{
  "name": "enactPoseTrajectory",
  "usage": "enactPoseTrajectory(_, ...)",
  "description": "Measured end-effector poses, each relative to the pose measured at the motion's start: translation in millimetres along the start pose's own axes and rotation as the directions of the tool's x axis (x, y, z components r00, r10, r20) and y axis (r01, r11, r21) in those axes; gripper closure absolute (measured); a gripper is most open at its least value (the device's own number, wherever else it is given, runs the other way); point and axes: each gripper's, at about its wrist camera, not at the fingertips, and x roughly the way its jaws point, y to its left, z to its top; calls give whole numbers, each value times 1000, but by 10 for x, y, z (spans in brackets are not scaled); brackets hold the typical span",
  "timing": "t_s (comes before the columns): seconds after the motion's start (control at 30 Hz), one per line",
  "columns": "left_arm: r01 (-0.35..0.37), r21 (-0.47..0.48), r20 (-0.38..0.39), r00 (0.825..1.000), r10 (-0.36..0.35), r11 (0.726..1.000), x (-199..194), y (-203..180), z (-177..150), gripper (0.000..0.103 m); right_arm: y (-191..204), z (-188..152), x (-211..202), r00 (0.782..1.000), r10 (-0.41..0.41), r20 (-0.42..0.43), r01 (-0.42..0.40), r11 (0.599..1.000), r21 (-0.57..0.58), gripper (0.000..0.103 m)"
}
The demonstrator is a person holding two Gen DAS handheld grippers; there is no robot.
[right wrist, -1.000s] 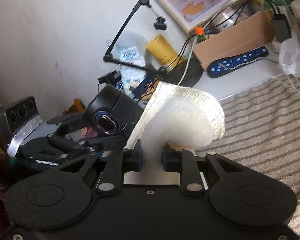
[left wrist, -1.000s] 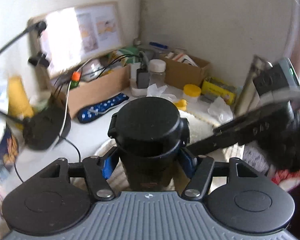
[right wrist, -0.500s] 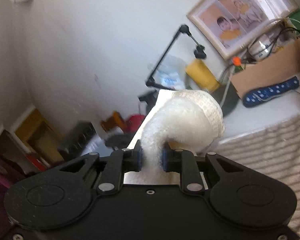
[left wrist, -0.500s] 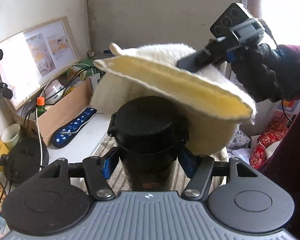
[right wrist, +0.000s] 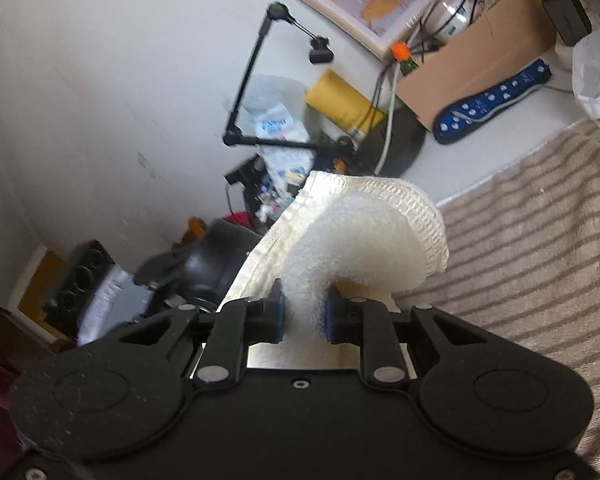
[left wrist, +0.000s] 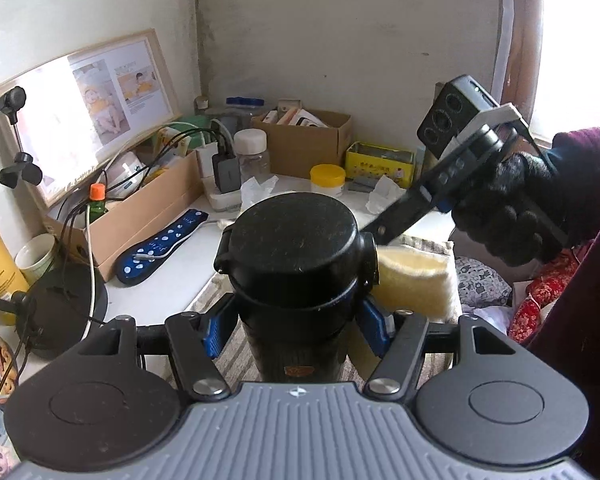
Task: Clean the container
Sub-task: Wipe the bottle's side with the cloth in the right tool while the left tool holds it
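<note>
Left view: container lid; right view: cloth pinched.

**Clutter sitting along the wall**

Framed photo print leaning against the wall behind a cardboard box trailing cables. Blue dotted power strip lying beside it on the white counter. Yellow-lidded jar standing near a yellow tin. Striped cloth covering the near surface.

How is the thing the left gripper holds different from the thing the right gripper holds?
The left gripper holds a black container; the right gripper holds a cream cloth. The container looks hard and round and stands upright with its lid shut; the cloth is soft, fluffy and folded over. The container fills wide-set jaws; the cloth is pinched narrow. Both are gripped firmly.
</note>
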Motion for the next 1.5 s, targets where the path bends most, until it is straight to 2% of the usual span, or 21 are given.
enactPoseTrajectory(0.17,-12,-12,2,1000,12,1000,-20,-22,-11,39,-54,-29,110,997,-70,-45,68,997,-36,84)
enactPoseTrajectory(0.37,-28,-43,17,999,29,999,-100,-5,-90,39,-77,-110,281,982,-155,-110,143,984,-107,84)
enactPoseTrajectory(0.73,-69,-125,33,997,74,990,-375,30,-348,39,-84,-155,502,967,-202,-156,175,970,-171,85)
enactPoseTrajectory(0.97,-76,-139,40,996,82,987,-460,21,-463,39,-135,-239,606,937,-299,-178,251,935,-249,85)
enactPoseTrajectory(1.1,-77,-139,40,996,83,987,-479,20,-490,39,-81,-325,660,915,-368,-167,297,892,-340,85)
enactPoseTrajectory(1.17,-75,-130,34,996,80,989,-479,21,-483,39,-82,-311,620,925,-343,-165,284,910,-304,84)
enactPoseTrajectory(1.3,-63,-87,17,998,64,994,-458,7,-440,39,-183,-253,451,971,-187,-146,174,980,-98,84)
enactPoseTrajectory(1.37,-56,-55,8,998,56,997,-431,-15,-400,39,-172,-247,381,984,-125,-129,119,992,-49,84)
enactPoseTrajectory(1.5,-46,3,-7,999,46,999,-367,-64,-316,39,-67,-249,312,994,-49,-99,48,999,-11,84)
